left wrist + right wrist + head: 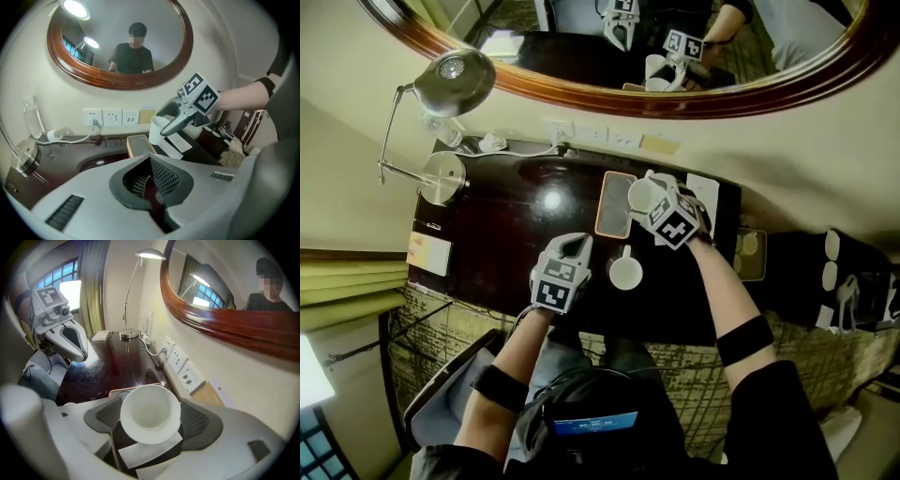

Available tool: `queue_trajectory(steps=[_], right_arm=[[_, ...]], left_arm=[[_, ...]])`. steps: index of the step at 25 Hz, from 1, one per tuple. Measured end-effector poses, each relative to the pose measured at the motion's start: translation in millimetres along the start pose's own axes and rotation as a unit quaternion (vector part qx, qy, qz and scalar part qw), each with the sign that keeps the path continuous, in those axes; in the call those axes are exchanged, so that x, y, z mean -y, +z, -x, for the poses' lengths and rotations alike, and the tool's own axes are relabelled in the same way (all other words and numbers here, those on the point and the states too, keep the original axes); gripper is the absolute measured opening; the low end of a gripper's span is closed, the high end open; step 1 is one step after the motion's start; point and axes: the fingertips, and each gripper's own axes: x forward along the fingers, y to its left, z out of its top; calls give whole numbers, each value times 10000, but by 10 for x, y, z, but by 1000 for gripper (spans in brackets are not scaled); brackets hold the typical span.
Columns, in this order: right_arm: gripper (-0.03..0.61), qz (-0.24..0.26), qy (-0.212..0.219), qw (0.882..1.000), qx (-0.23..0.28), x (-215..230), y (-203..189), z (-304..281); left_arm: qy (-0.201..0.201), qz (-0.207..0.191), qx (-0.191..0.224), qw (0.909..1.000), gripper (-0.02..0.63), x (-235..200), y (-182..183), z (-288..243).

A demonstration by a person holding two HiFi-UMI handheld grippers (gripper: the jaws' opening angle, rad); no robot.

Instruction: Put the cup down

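Note:
My right gripper (656, 202) is shut on a white cup (640, 193) and holds it above the dark desk (502, 248), next to an orange-rimmed tray (615, 204). In the right gripper view the cup (150, 412) sits between the two padded jaws with its mouth facing the camera. My left gripper (565, 248) hovers over the near part of the desk, shut and empty, its meshed pads (161, 177) together. From the left gripper view, the right gripper (180, 123) carries the cup (158, 127) just beyond the tray (138, 145).
A second white cup (625, 273) with a handle stands on the desk between the grippers. A desk lamp (456, 73) with a round base (442, 176) stands at the far left. Wall sockets (591, 134) and a cable run along the back. Paper cards (706, 192) lie at right.

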Motion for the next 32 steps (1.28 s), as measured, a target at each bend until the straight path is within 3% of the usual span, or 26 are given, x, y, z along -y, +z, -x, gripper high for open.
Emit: queue_trajectory(steps=[6, 14, 19, 32], right_arm=[[407, 132, 238, 9995, 155, 132, 324, -303], [408, 51, 506, 9986, 164, 160, 470, -575], [408, -108, 565, 9981, 202, 185, 498, -603], [430, 62, 695, 9975, 127, 85, 489, -570]], left_arm=[[152, 86, -55, 9998, 0, -259, 38, -199], [425, 272, 93, 9987, 0, -481, 144, -246], [288, 342, 113, 9989, 0, -435, 138, -289], [289, 427, 139, 9986, 0, -432, 132, -272]])
